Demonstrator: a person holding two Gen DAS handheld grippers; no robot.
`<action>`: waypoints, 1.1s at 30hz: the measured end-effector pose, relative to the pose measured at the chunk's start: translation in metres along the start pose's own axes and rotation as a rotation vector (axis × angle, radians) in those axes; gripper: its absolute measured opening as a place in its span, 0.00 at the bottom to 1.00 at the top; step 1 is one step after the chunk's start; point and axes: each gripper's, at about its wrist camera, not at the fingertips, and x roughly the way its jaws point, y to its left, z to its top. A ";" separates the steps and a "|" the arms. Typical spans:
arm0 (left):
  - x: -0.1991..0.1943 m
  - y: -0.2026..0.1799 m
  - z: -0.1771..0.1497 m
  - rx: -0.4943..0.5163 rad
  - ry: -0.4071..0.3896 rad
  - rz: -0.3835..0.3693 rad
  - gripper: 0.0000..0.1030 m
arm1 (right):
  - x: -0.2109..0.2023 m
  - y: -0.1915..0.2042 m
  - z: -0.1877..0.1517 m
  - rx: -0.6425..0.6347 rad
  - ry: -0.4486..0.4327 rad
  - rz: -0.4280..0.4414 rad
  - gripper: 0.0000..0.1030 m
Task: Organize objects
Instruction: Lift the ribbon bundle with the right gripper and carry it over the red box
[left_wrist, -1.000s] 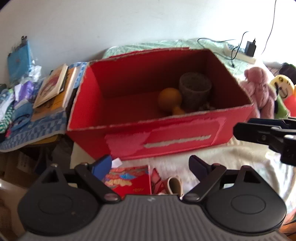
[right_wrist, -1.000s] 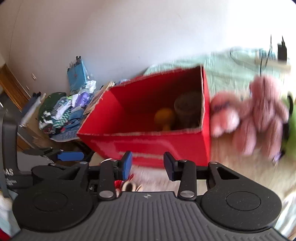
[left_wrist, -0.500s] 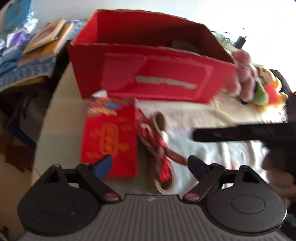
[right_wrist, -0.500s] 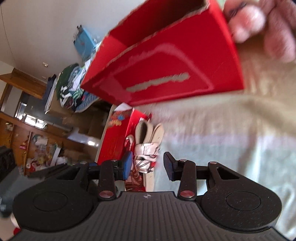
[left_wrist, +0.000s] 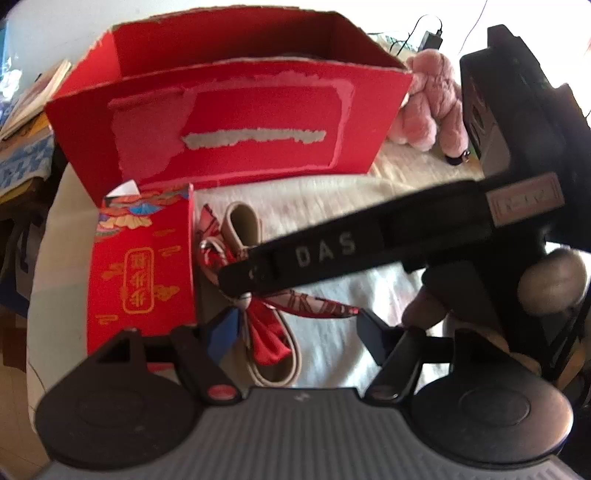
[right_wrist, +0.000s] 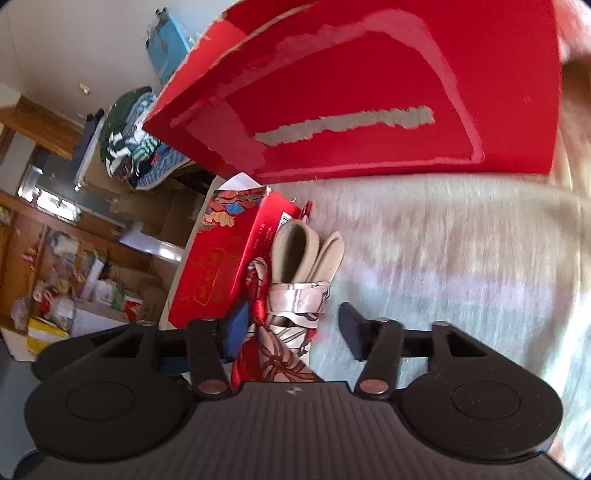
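Both my cameras have dropped from looking into the big red box (left_wrist: 229, 122) a second ago to looking down at the bedding in front of it, so I judge I am going for the next item to put away. The pair of beige sandals (right_wrist: 295, 254) with the red patterned ribbon ties lies at lower centre of the right wrist view, just beside the small red gift box (right_wrist: 225, 258), which sits at left centre. My right gripper (right_wrist: 291, 328) has its tongs wide, straddling the ribbon end of the sandals without closing on them yet. My left gripper (left_wrist: 299, 325) is wide too and holds nothing; in its view the right tool's black body crosses the middle of the frame over the sandals (left_wrist: 243, 229). The pink plush bear (left_wrist: 432, 107) sits at upper right, beyond the box's corner. What this shift means, I think: the sandals go next, and the loose ribbon could slip or trail as I lift
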 end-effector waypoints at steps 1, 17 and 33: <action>0.003 0.002 0.000 -0.001 0.008 -0.003 0.67 | -0.002 -0.004 0.000 0.012 0.022 0.053 0.33; 0.030 -0.027 0.019 0.149 0.055 -0.074 0.57 | -0.080 -0.056 -0.020 0.190 -0.099 0.062 0.25; -0.050 -0.062 0.111 0.405 -0.210 -0.304 0.48 | -0.199 0.009 0.023 0.029 -0.518 0.021 0.23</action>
